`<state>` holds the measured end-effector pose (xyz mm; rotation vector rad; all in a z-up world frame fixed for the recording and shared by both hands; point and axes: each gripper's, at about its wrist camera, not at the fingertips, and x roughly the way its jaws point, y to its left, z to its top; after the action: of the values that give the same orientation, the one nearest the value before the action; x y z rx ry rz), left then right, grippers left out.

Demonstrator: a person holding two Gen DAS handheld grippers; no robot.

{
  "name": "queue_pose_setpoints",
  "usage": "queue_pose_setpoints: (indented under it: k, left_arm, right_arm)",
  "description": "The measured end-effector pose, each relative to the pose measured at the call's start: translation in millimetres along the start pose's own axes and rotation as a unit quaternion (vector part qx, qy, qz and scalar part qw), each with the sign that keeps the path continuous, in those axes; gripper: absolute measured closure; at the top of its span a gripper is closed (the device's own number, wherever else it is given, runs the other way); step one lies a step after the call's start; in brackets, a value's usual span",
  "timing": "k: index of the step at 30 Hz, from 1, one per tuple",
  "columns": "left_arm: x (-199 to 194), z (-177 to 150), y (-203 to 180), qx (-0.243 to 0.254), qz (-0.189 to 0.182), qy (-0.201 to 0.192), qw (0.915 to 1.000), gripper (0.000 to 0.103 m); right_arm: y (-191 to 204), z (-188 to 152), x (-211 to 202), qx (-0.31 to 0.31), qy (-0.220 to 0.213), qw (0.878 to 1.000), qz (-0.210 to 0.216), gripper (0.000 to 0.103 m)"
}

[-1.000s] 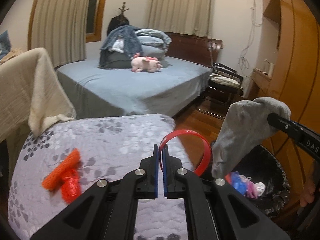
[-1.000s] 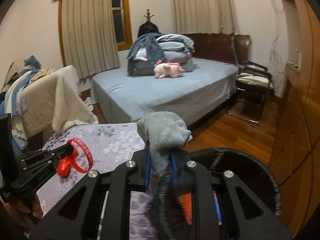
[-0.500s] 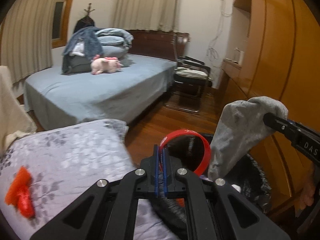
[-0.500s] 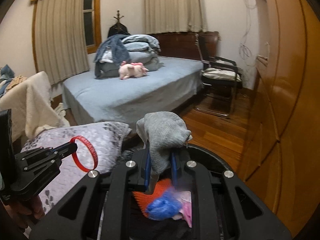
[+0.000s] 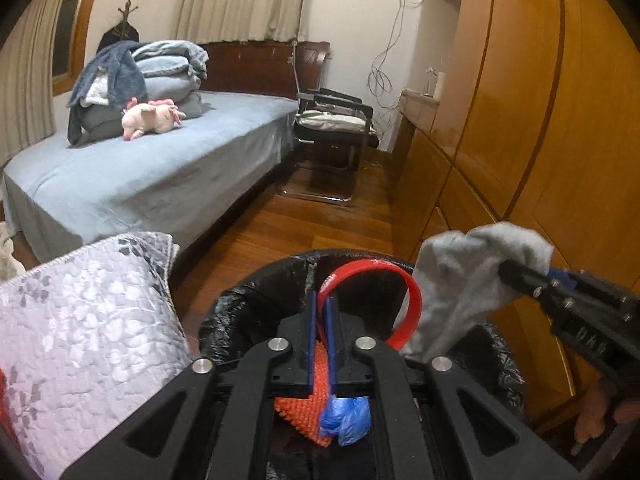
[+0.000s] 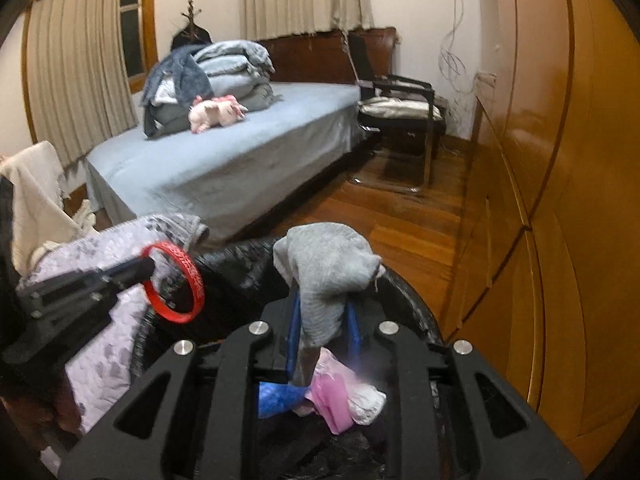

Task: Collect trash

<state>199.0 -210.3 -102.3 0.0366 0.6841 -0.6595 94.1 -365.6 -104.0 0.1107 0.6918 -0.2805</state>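
While our L gripper (image 5: 319, 312) pinches the red wristband (image 5: 404, 308) over the black-lined bin (image 5: 224, 320), our R gripper (image 6: 324, 320) is opening w/ the grey sock (image 6: 324, 276) between its jaws above the bin's trash. Beyond: quilted cover (image 5: 80, 320), bed (image 5: 140, 176).

We see warm, dim indoor light, glare on the wardrobe (image 6: 560, 128), fisheye-curved dark corners, and motion blur beside the grippers.
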Motion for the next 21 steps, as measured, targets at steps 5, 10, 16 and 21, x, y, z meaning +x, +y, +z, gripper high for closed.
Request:
queue_pose_setpoints:
  k: [5, 10, 16, 21]
  left_arm:
    - [-1.5, -8.1, 7.0, -0.008, -0.014, 0.010, 0.9998, 0.058]
    - [-13.4, -15.3, 22.4, -0.030, -0.028, 0.008, 0.9991, 0.034]
    - [-12.8, -21.0, 32.0, -0.036, -0.027, 0.017, 0.9988, 0.032]
    - [-8.4, -25.1, 31.2, -0.031, -0.016, 0.024, 0.9991, 0.032]
  right_arm:
    - [-7.0, -11.1, 3.1, 0.006, 0.009, 1.000, -0.021, 0.038]
    - [-2.0, -16.0, -2.9, 0.001, -0.006, 0.999, -0.041, 0.016]
    - [-4.4, -12.7, -5.3, 0.007, -0.013, 0.999, -0.048, 0.013]
    - [-8.7, -9.4, -5.0, 0.010, -0.015, 0.999, -0.051, 0.013]
